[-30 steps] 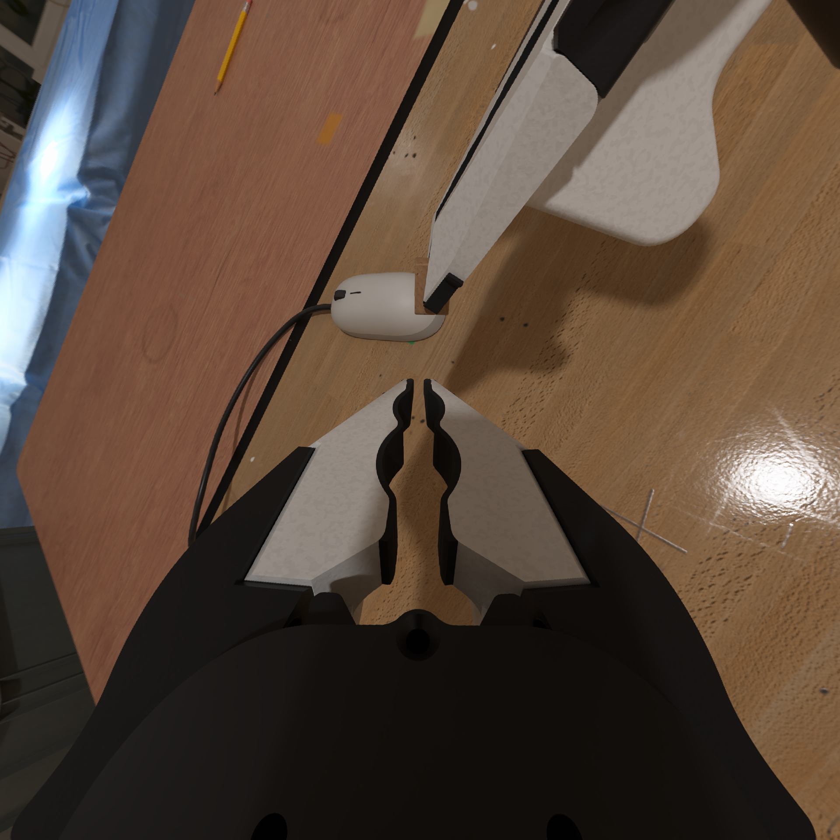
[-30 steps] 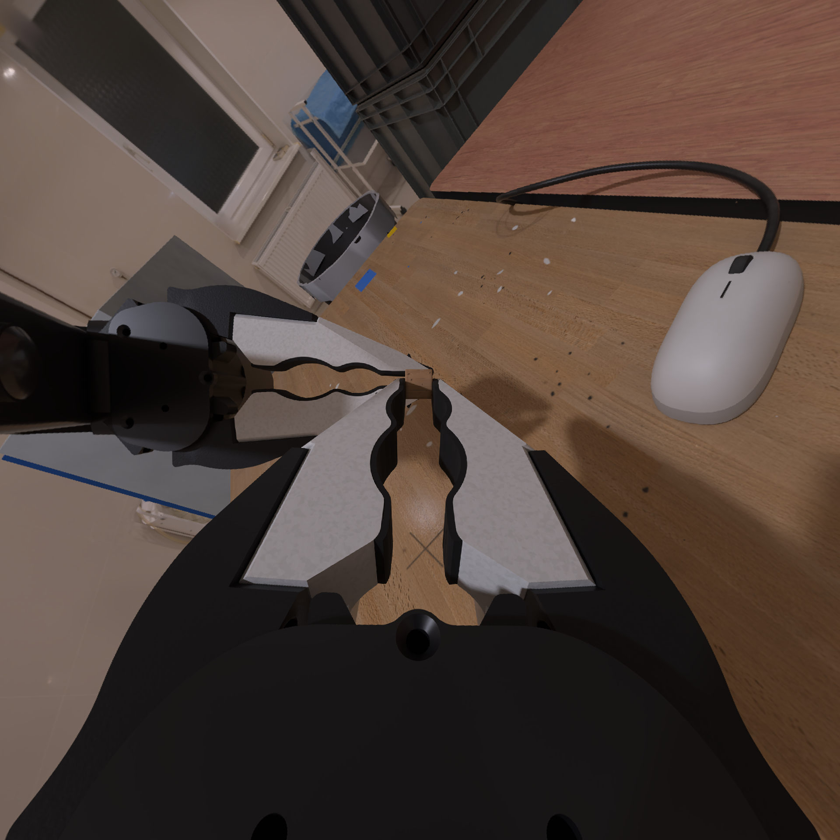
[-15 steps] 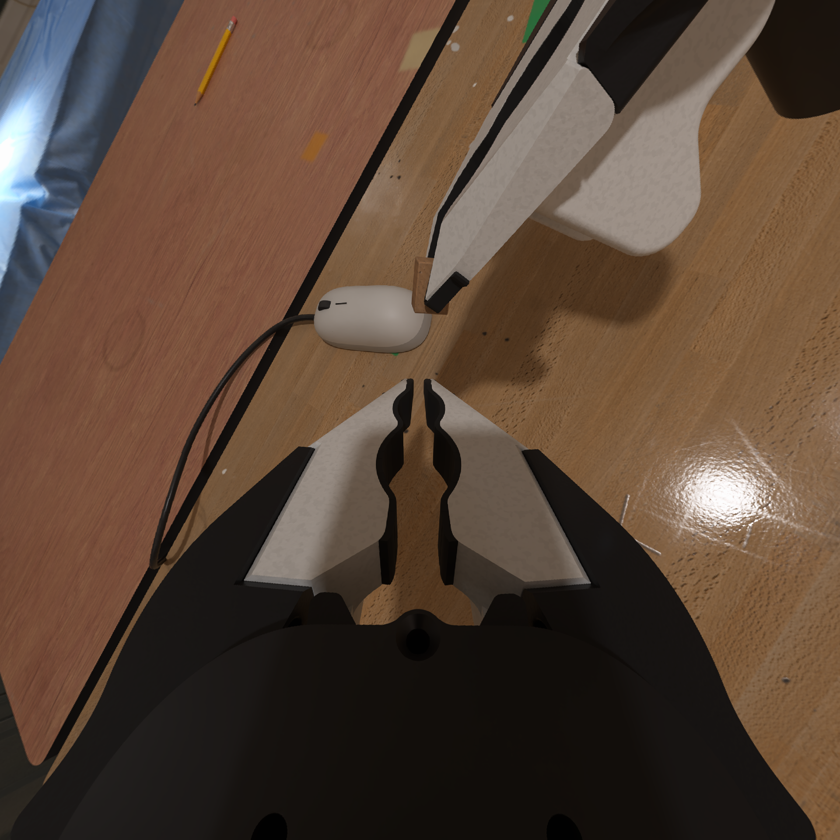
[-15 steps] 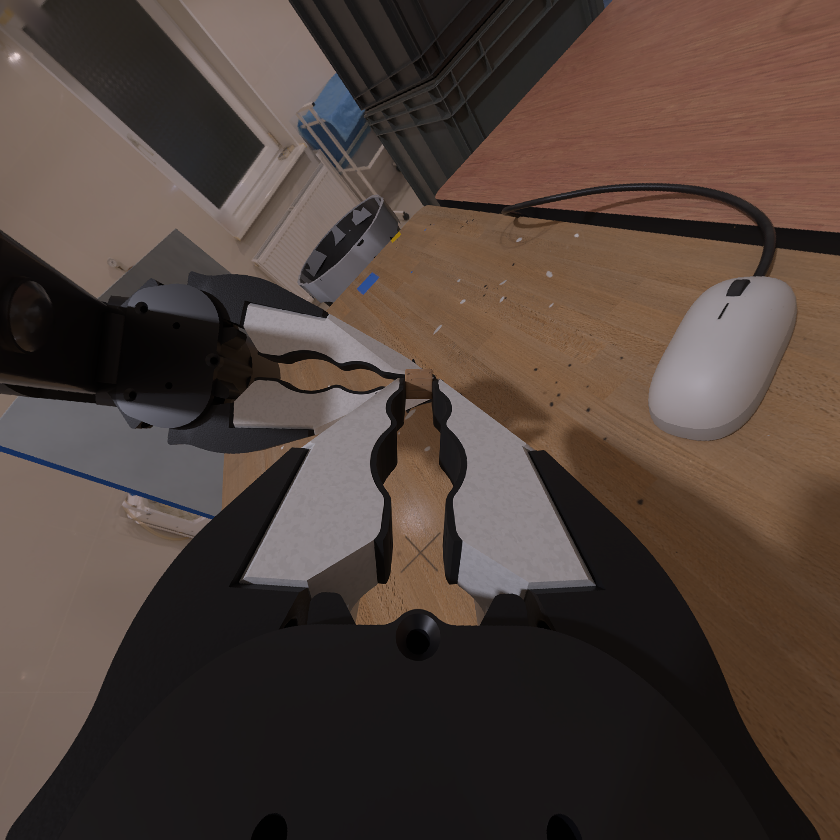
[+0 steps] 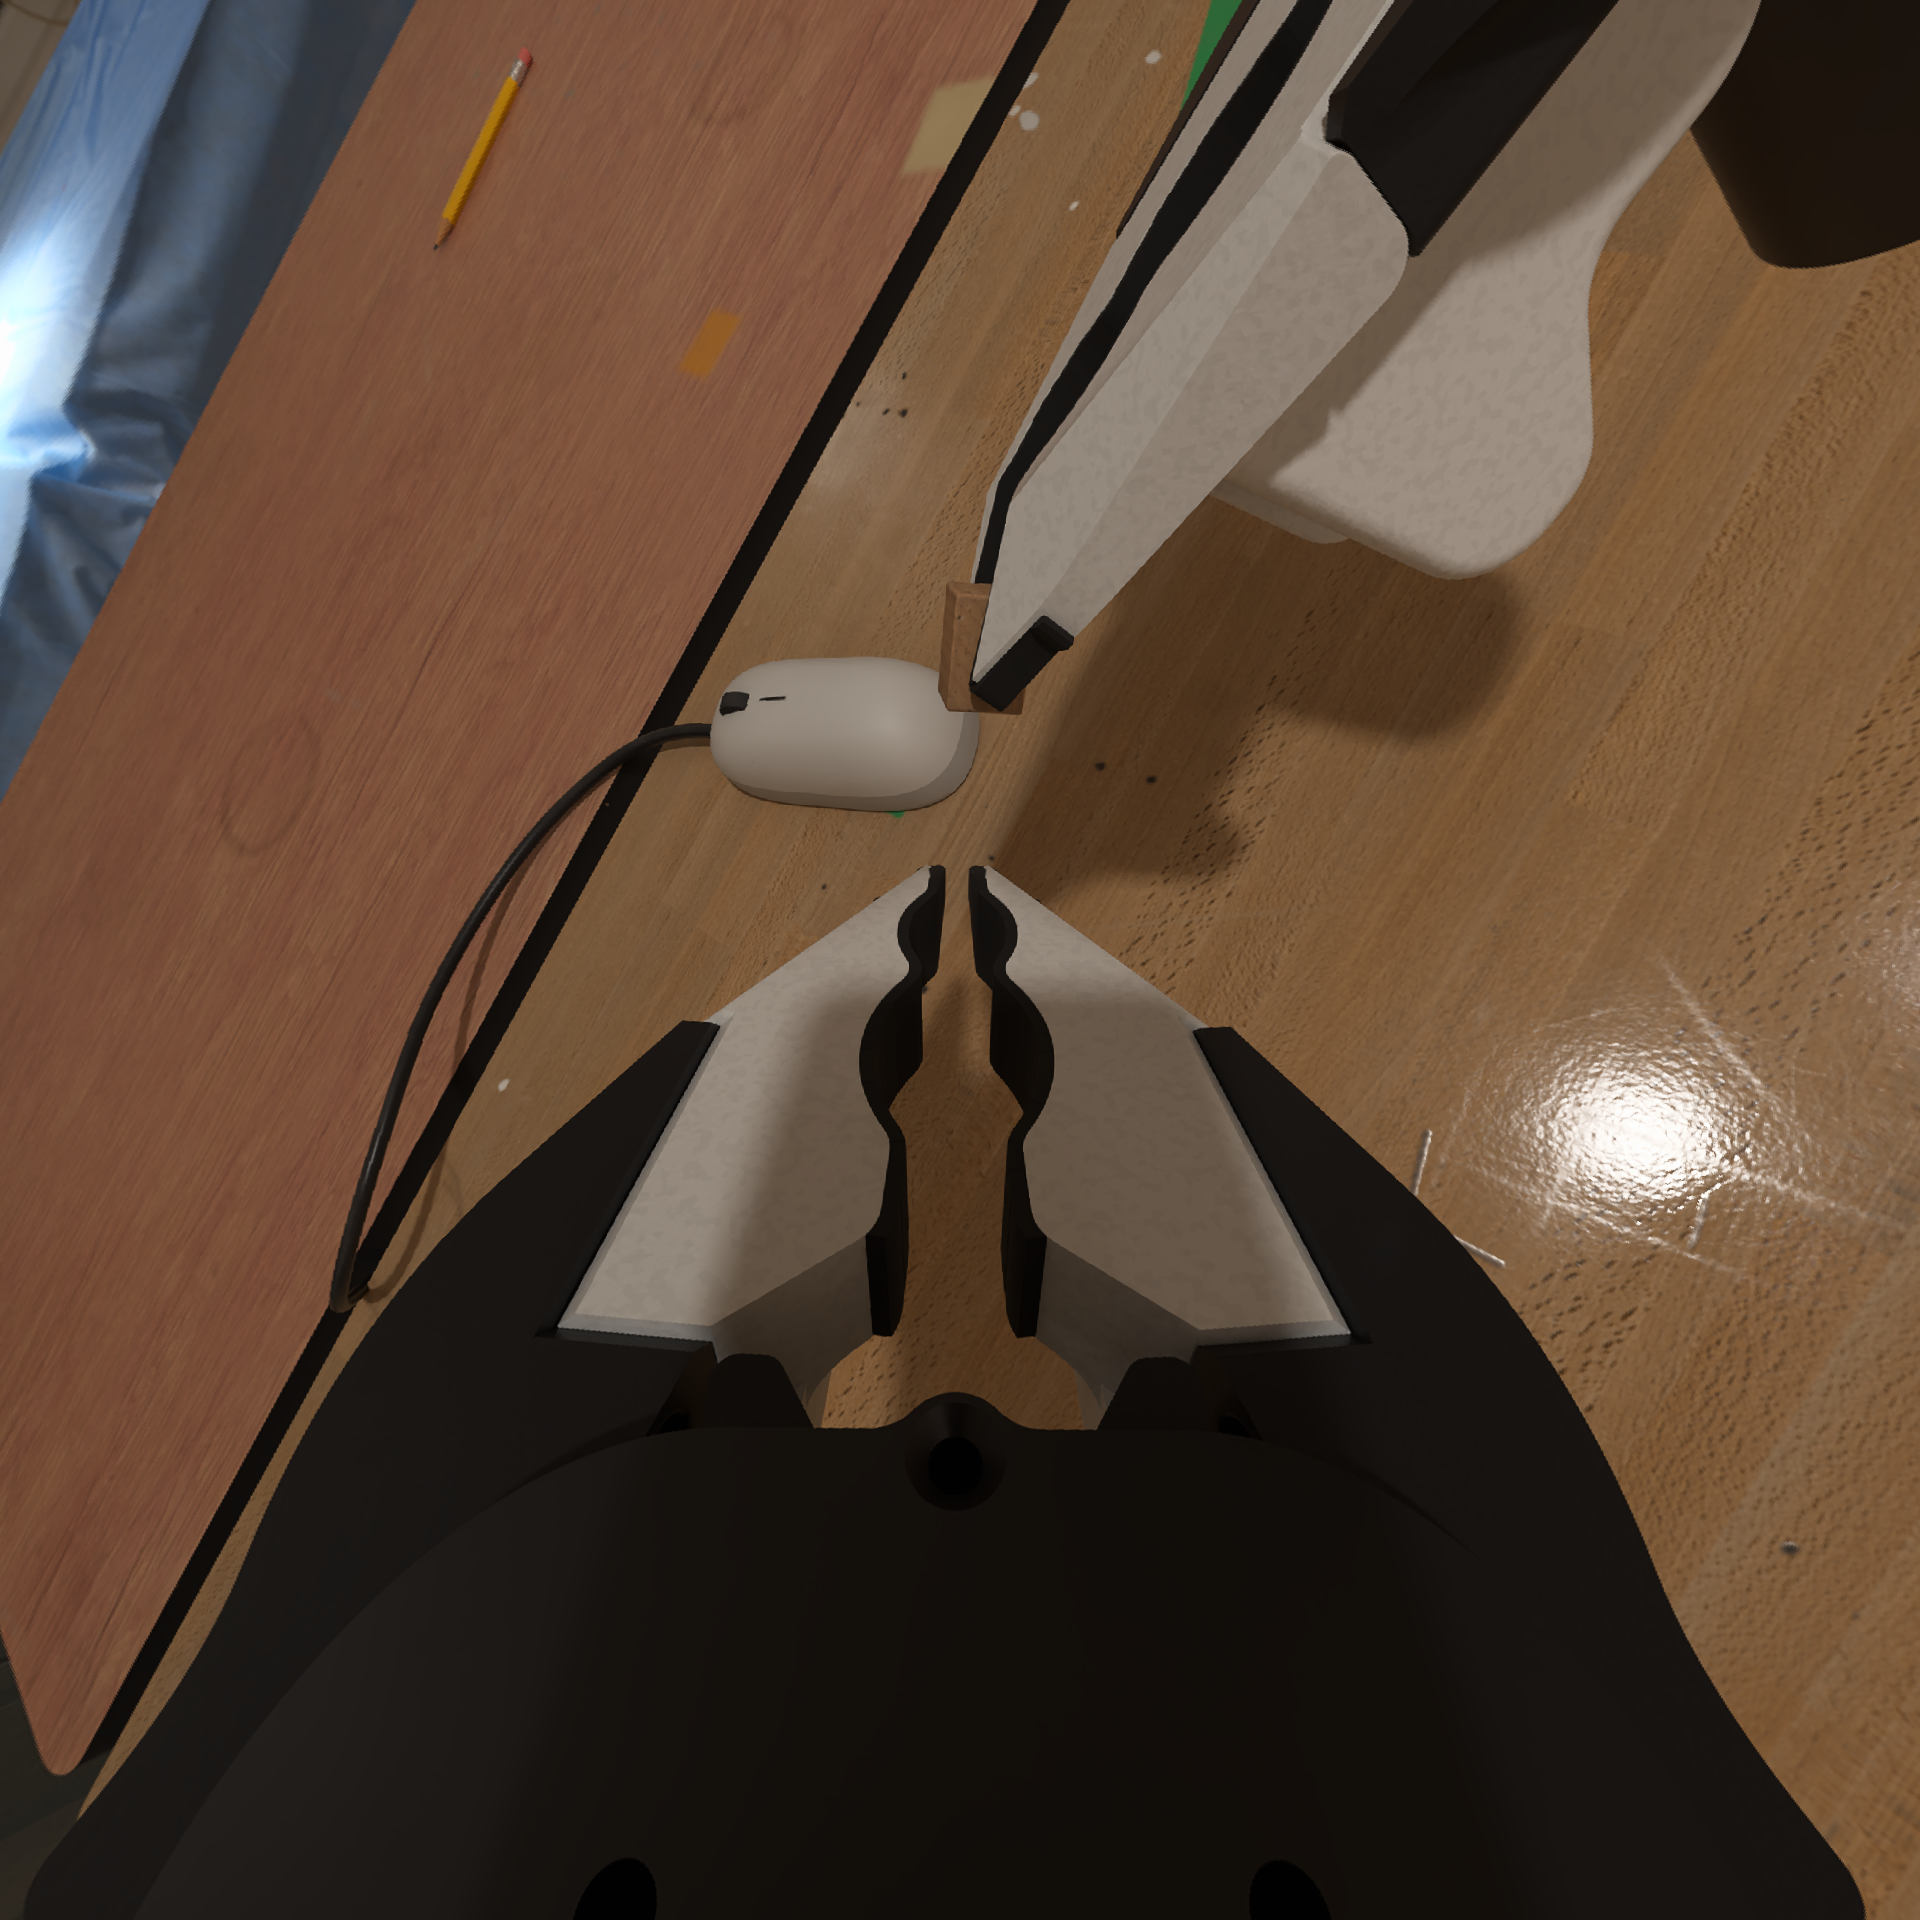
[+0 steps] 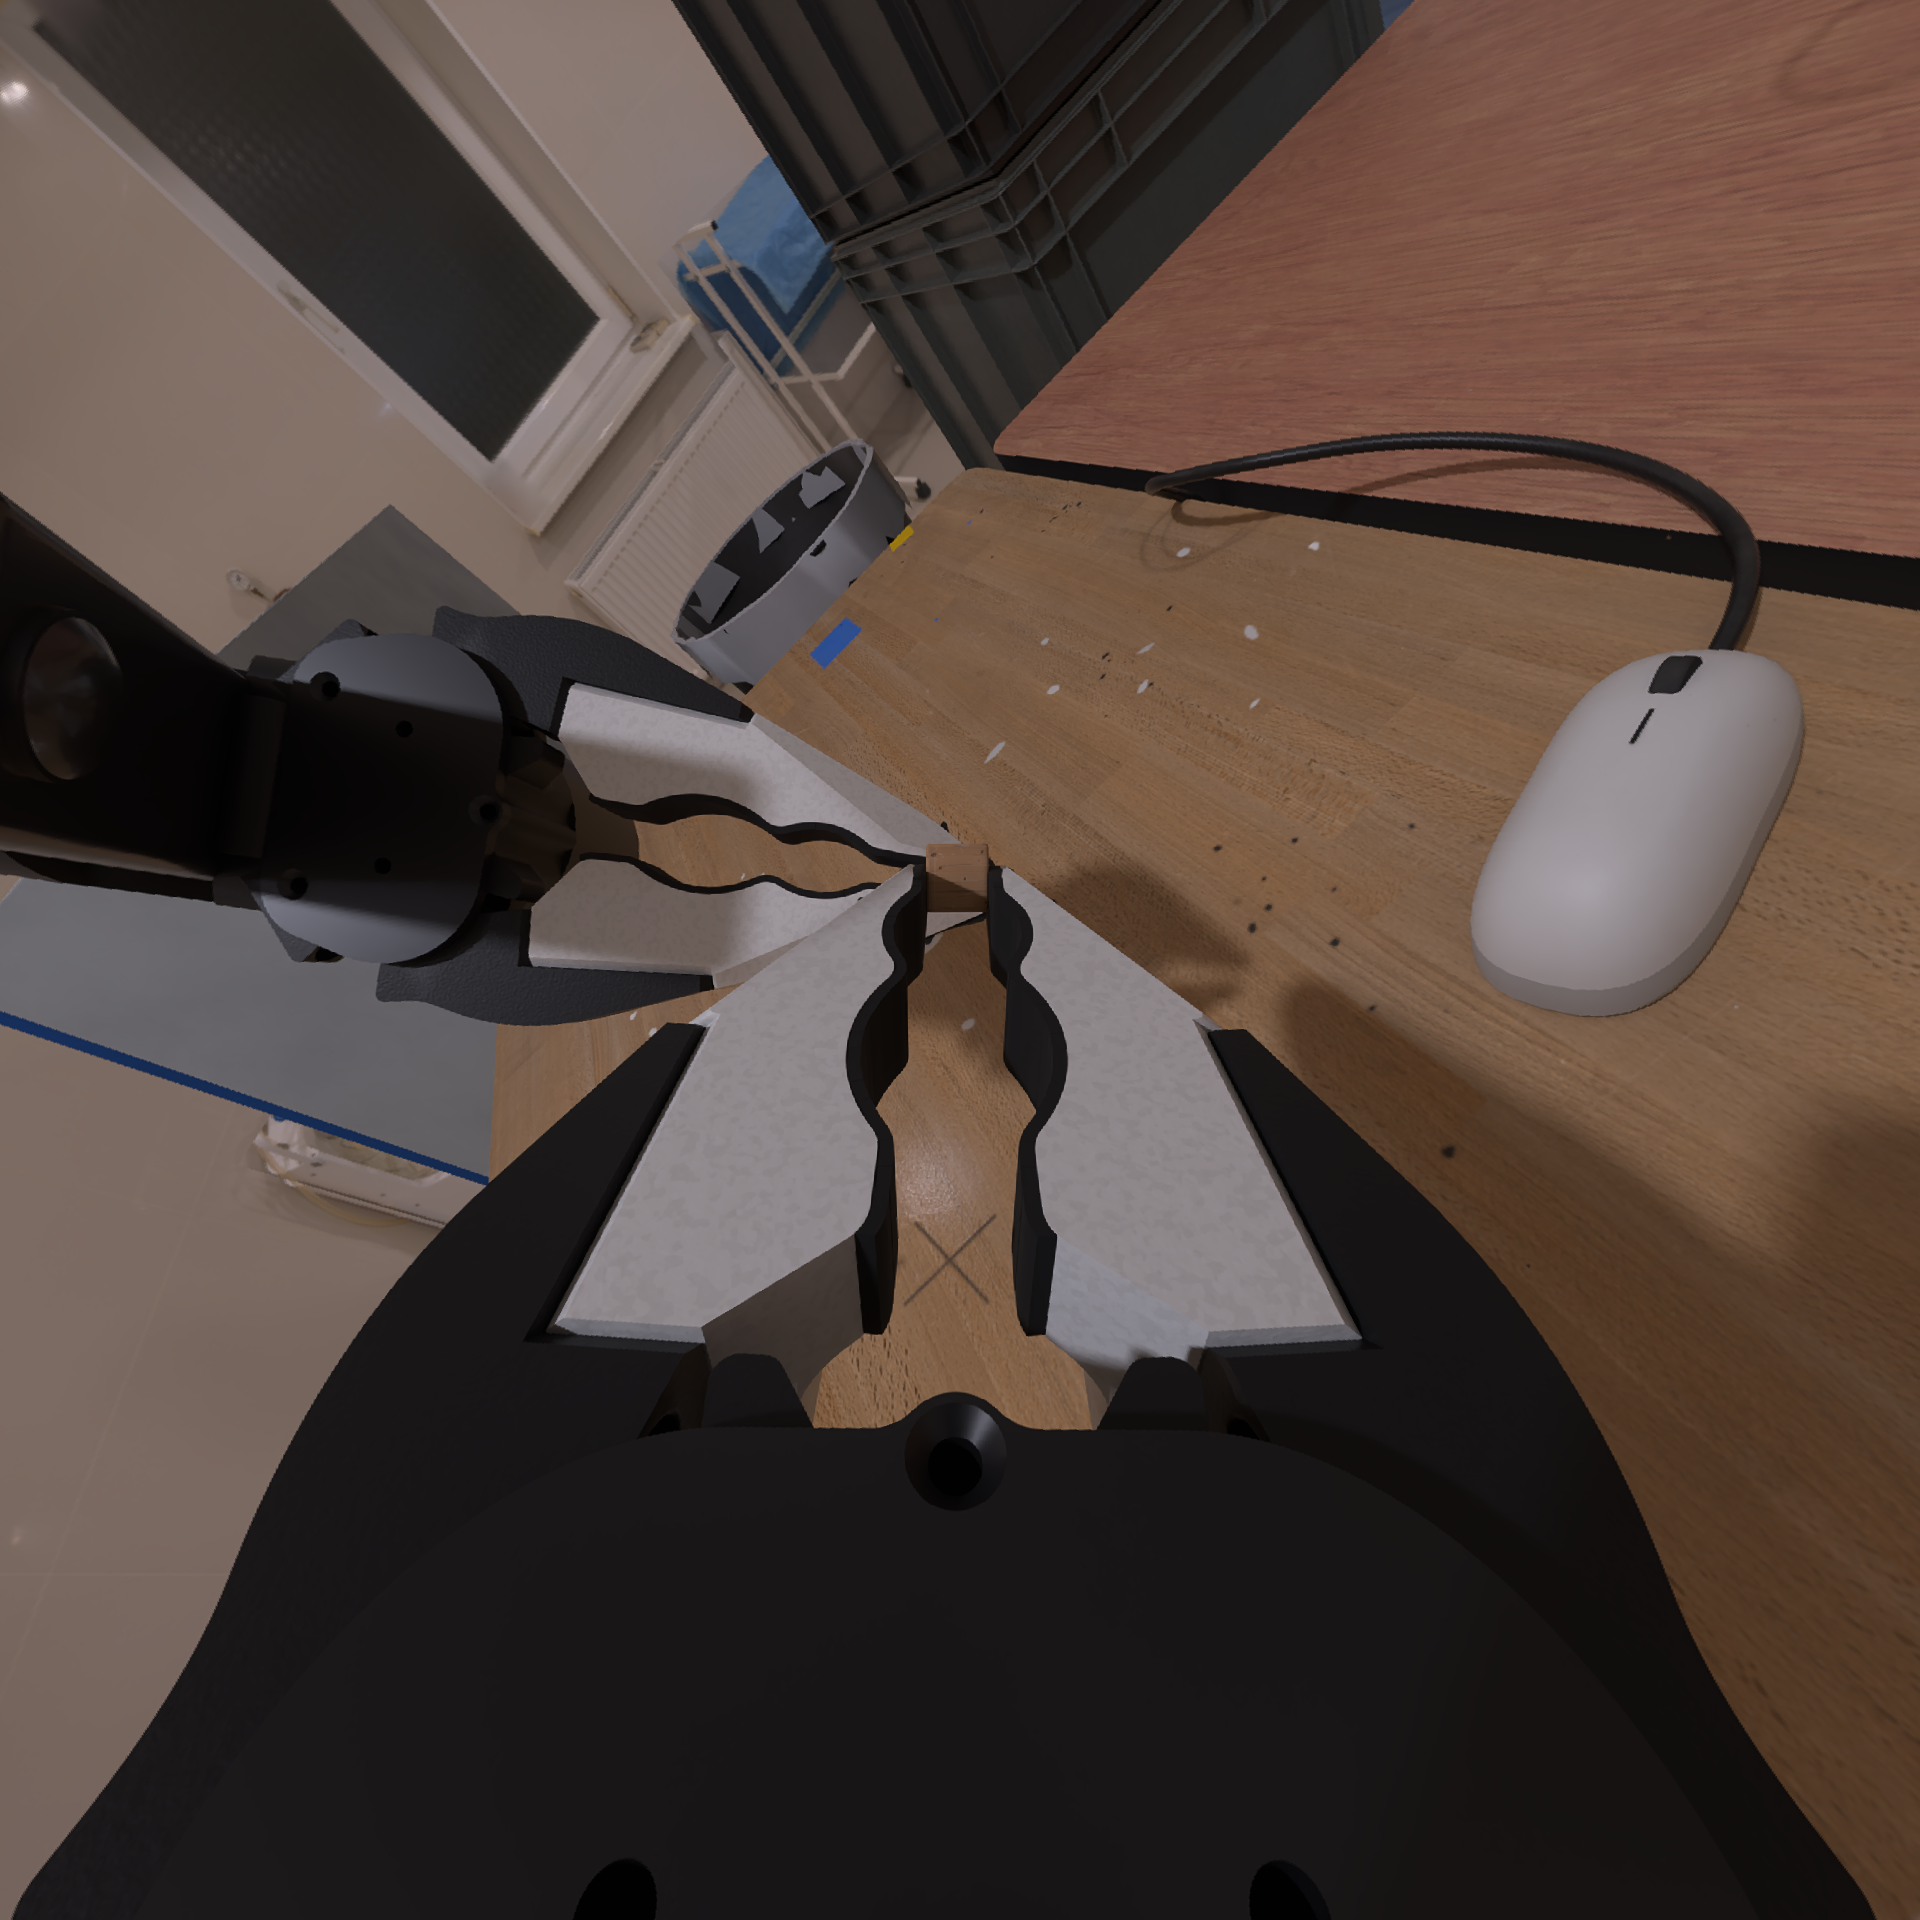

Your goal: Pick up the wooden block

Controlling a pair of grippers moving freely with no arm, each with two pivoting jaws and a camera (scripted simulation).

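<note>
The small wooden block [image 6: 956, 876] sits pinched between the tips of my right gripper [image 6: 956, 883], lifted above the wooden table. In the left wrist view the block [image 5: 961, 644] shows at the tip of the right gripper [image 5: 1003, 665], which reaches in from the upper right. My left gripper [image 5: 957, 883] is shut and empty, hovering over the table just short of the block. It also shows in the right wrist view [image 6: 914, 868], its tips close to the block's left side.
A white wired mouse [image 5: 842, 727] lies on the light wooden table [image 5: 1455, 935], also seen in the right wrist view [image 6: 1642, 831]. Its black cable [image 5: 447, 966] runs to the reddish desk [image 5: 416, 520], where a yellow pencil [image 5: 483, 145] lies. A grey bin [image 6: 779, 582] stands on the floor.
My right gripper has risen with the block, which now hangs higher above the mouse. The left gripper has also lifted and stays shut near the block.
</note>
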